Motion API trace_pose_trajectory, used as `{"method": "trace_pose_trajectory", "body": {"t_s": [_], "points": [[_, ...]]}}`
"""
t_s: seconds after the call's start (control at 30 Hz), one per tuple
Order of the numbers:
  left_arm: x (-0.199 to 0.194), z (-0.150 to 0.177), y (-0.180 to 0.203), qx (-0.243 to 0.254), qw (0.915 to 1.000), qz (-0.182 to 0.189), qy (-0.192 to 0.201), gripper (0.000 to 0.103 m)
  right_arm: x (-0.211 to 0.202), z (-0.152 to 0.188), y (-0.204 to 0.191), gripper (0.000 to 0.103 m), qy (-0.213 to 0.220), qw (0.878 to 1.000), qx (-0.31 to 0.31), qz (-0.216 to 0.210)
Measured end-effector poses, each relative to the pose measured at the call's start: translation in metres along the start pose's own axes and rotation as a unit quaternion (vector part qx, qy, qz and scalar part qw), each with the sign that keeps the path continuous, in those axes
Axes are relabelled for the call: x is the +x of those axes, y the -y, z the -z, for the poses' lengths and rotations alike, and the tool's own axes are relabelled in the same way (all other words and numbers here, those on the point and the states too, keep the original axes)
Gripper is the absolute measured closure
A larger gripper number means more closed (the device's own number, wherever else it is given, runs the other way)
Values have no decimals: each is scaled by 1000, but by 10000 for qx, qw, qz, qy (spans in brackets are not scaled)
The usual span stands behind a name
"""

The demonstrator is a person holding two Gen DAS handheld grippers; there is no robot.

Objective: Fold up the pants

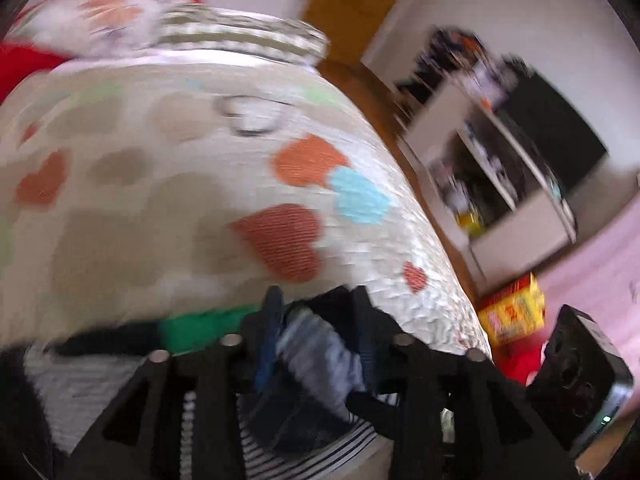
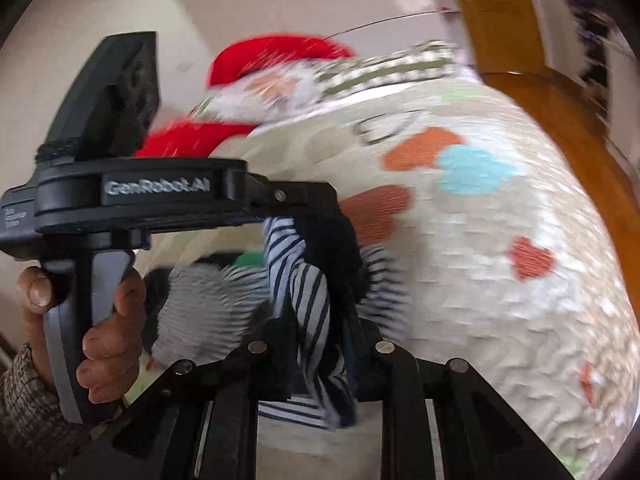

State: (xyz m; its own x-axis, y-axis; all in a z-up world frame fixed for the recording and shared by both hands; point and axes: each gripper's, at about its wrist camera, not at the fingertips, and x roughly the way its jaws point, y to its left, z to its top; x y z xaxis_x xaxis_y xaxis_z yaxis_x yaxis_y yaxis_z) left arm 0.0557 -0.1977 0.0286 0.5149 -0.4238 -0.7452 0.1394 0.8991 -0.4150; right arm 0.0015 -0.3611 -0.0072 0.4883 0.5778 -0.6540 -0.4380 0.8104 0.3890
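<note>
The left gripper (image 2: 304, 216), marked "GenRobot.AI", and right gripper (image 2: 320, 344) both clench the striped pants (image 2: 304, 292).

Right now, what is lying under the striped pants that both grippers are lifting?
Under the striped pants lies the cream bedspread printed with hearts. A green patch shows beside them. What the bunched fabric itself covers cannot be seen.

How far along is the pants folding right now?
Early. Done: both grippers have hold of the striped pants. In hand: the left gripper and right gripper hold bunched cloth above the heart-print bedspread. Left: no neat fold shows; laying them flat and folding remain.
</note>
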Motion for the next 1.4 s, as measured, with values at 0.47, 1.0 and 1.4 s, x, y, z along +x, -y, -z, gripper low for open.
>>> {"method": "trace_pose_trajectory", "body": {"t_s": [0.47, 1.0, 1.4], "points": [[-117, 81, -118, -1264, 9693, -1608, 1367, 50, 24, 9, -95, 46, -533, 9907, -1232, -224], [-195, 105, -123, -1129, 9121, -2712, 2861, 7, 91, -9, -70, 56, -1306, 9902, -299, 383], [-186, 141, -213, -2458, 9238, -2265, 1868, 76, 86, -42, -164, 51, -1759, 9781, -942, -592]]}}
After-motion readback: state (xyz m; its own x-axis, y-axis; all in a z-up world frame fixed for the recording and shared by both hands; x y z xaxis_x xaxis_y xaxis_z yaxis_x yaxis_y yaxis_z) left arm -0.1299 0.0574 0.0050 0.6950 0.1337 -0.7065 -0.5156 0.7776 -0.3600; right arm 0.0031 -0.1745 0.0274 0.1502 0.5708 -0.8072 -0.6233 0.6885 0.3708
